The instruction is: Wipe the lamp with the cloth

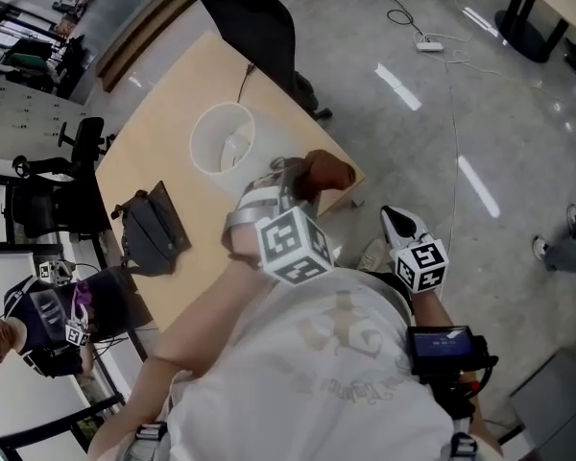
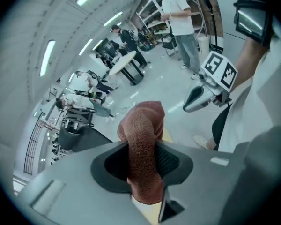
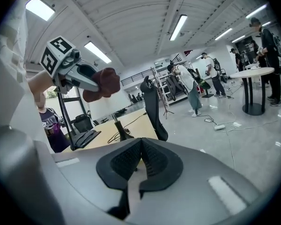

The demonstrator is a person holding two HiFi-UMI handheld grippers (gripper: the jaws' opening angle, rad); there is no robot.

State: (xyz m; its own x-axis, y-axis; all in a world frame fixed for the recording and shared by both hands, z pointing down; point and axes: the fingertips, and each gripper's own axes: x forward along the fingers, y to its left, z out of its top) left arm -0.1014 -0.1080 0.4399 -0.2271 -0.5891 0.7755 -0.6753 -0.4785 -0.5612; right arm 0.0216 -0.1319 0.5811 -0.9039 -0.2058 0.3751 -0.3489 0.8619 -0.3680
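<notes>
Left gripper (image 2: 141,162) jaws part-closed, clamped on rust-brown cloth (image 2: 141,125), cloth's long axis running up out of the jaws, lower end cut off by gripper body, lamp (image 1: 223,139) on table (image 1: 154,133) just beyond the jaws, white shade seen end-on from above, probably upright, stem hidden under it, right gripper (image 3: 139,162) jaws together, empty.

This is a large open-plan lab or office hall. Ahead of the right gripper (image 3: 141,142), a polished grey floor (image 3: 253,135) runs out under long ceiling strip lights (image 3: 178,27). Just beyond its jaws stand a pale wooden table (image 3: 133,125) and a black office chair (image 3: 151,108). Farther off to its right are metal racks (image 3: 161,86), a round high table (image 3: 252,72), a power strip (image 3: 219,126) with trailing cable, and standing people (image 3: 189,86).
</notes>
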